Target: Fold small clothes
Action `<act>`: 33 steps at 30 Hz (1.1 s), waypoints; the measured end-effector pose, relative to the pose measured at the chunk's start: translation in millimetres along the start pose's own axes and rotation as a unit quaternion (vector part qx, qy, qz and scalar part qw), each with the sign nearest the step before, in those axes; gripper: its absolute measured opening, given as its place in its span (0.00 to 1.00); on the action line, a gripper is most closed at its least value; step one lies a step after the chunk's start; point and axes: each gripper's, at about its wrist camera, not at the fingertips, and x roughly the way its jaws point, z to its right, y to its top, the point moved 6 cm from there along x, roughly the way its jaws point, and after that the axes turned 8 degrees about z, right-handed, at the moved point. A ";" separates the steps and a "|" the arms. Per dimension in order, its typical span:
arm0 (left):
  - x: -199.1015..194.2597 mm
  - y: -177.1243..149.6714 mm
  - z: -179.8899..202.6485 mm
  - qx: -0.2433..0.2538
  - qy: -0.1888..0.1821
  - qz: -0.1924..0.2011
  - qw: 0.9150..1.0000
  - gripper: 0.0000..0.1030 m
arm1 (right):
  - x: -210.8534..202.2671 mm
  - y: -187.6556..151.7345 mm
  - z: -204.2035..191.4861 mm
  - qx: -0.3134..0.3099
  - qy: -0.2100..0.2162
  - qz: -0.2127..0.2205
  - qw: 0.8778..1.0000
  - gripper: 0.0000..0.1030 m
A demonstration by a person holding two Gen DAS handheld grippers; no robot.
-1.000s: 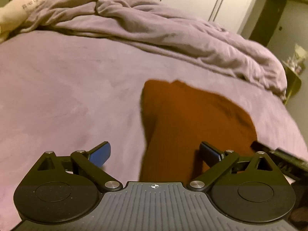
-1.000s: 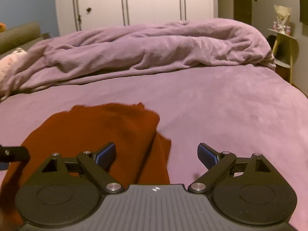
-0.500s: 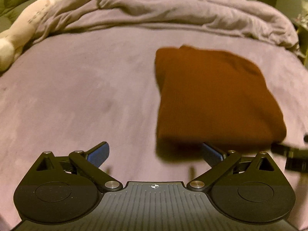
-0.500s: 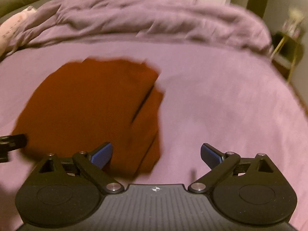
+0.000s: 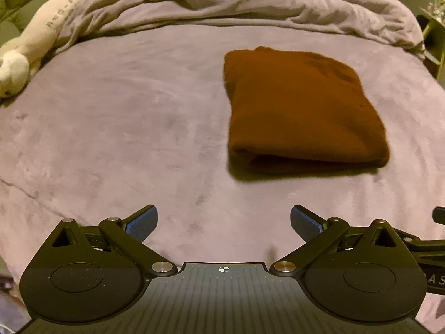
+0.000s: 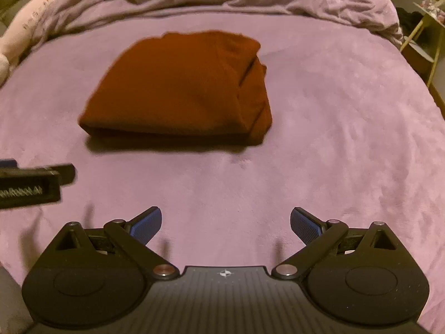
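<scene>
We see a brown piece of clothing [image 5: 303, 105] lying folded on the bed [image 5: 116, 128]. It makes a neat, thick block with its layers stacked, and the folded edge faces us. It rests flat on the purple cover, in the middle part of the bed.

Our left gripper [image 5: 224, 224] hangs above the bed, just in front of the folded cloth and apart from it. Its two blue fingers [image 5: 140, 224] are spread wide, with only purple cover showing between them. They grasp nothing.

Our right gripper [image 6: 225, 225] is the same. Its blue fingers [image 6: 306, 226] stand wide apart and hold nothing, and they have just been opening the last little bit. In the right view the brown clothing [image 6: 180, 89] lies a little to the left and further up the bed, not touching the fingers. On its right side we can see the stacked edges of the fold. The side of the left gripper [image 6: 33, 181] pokes in at the left edge of this view.

A crumpled purple blanket [image 5: 250, 2] is heaped along the far side of the bed. A white soft toy [image 5: 36, 39] lies at the far left, beside the blanket.
</scene>
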 end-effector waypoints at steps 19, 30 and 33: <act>-22.5 8.6 -0.1 0.020 0.011 0.022 0.999 1.00 | -25.5 21.0 -6.1 0.002 -0.037 0.013 0.999 0.96; -22.9 5.3 0.1 0.018 0.002 0.015 1.000 1.00 | -29.9 20.1 -4.6 0.003 -0.042 0.014 0.999 0.96; -22.7 3.7 0.8 0.018 0.001 0.012 1.000 1.00 | -30.3 19.4 -4.5 0.004 -0.039 0.014 0.999 0.96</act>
